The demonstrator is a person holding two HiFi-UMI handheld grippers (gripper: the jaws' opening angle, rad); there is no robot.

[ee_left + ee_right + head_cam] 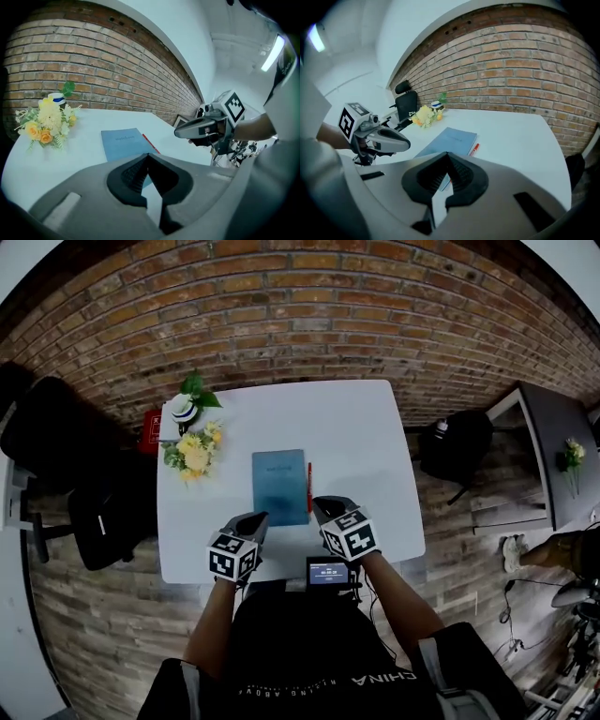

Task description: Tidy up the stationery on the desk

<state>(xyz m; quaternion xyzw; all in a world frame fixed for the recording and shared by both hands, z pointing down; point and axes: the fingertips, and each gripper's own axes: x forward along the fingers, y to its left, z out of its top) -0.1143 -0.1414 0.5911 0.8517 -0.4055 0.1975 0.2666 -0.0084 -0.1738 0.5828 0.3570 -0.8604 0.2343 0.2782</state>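
Note:
A blue notebook (279,486) (124,143) (452,140) lies flat in the middle of the white table (366,427). A red pen (309,474) (150,143) (474,149) lies along the notebook's right edge. My left gripper (255,518) (148,157) hovers near the notebook's lower left corner, shut with nothing between its pads. Over the lower right corner, my right gripper (325,507) (447,157) is likewise shut and empty. Each gripper shows in the other's view, held above the table.
A bunch of yellow and white flowers (194,454) (47,124) (424,115) stands at the table's left side. A small screen device (328,571) sits at the near edge. A black chair (56,446) is left of the table, a dark bag (455,446) right of it.

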